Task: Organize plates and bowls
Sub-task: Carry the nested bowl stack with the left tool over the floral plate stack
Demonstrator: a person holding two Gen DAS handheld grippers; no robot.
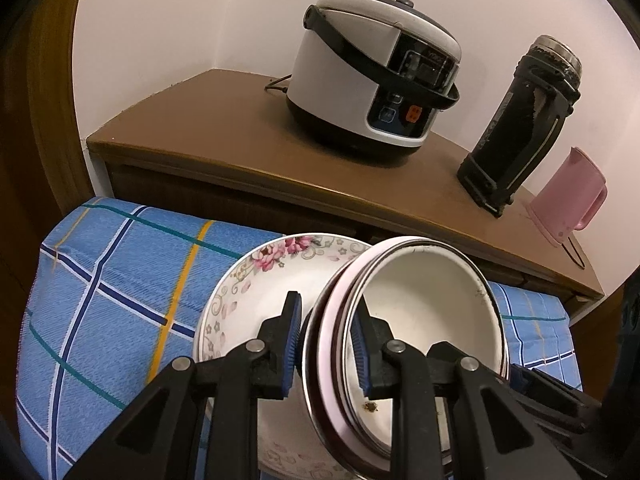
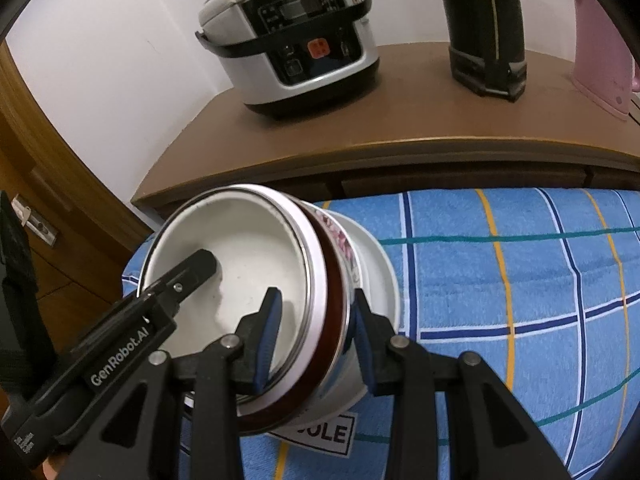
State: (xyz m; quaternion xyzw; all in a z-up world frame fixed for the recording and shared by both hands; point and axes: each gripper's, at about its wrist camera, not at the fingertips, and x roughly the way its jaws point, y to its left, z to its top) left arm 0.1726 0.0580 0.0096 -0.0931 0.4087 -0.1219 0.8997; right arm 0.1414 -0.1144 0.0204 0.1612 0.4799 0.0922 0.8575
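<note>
The stack of nested white bowls with pink and dark-red bands (image 1: 404, 344) is held from both sides: the left tool (image 1: 326, 348) is clenched on its near-left rim, and the right tool (image 2: 316, 344) is clenched on the opposite rim. It hangs tilted above, perhaps just touching, the white floral-rimmed ceramic plate (image 1: 240, 304) on the blue checked cloth (image 1: 104, 280). The plate lies directly beneath, so the coming move is straight down.

Dim warm light, fisheye-warped edges, prob. indoor.
</note>
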